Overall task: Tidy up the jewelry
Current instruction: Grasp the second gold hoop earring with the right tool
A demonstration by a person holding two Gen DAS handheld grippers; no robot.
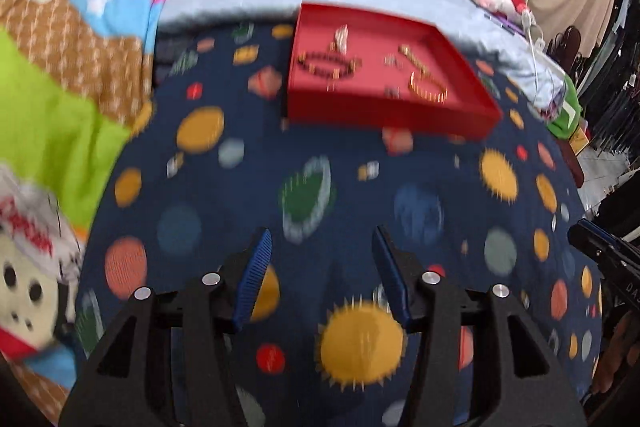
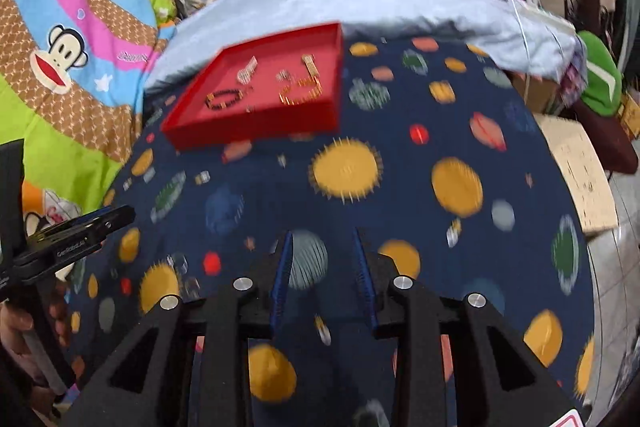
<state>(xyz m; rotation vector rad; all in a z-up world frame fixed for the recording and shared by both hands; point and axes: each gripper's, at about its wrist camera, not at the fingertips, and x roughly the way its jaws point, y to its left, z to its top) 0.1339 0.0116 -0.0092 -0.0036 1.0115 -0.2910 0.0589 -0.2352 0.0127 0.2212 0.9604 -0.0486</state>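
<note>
Planet-print bed cover (image 1: 240, 187) | red tray (image 1: 400, 115) corrals bracelets, keeping small pieces together | left gripper (image 1: 322, 239), right gripper (image 2: 322, 239): fingers released, empty, well short of tray

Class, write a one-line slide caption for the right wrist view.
Open right gripper above a planet-print cloth, facing a red tray of bracelets.

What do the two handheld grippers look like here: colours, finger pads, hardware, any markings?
Both match: the left gripper and right gripper have matte black angular frames with triangular cut-outs, round silver pins at the pivots, and ridged blue pads on the fingers. The right wrist view shows small white lettering on the left gripper's side, too blurred to read.
</note>
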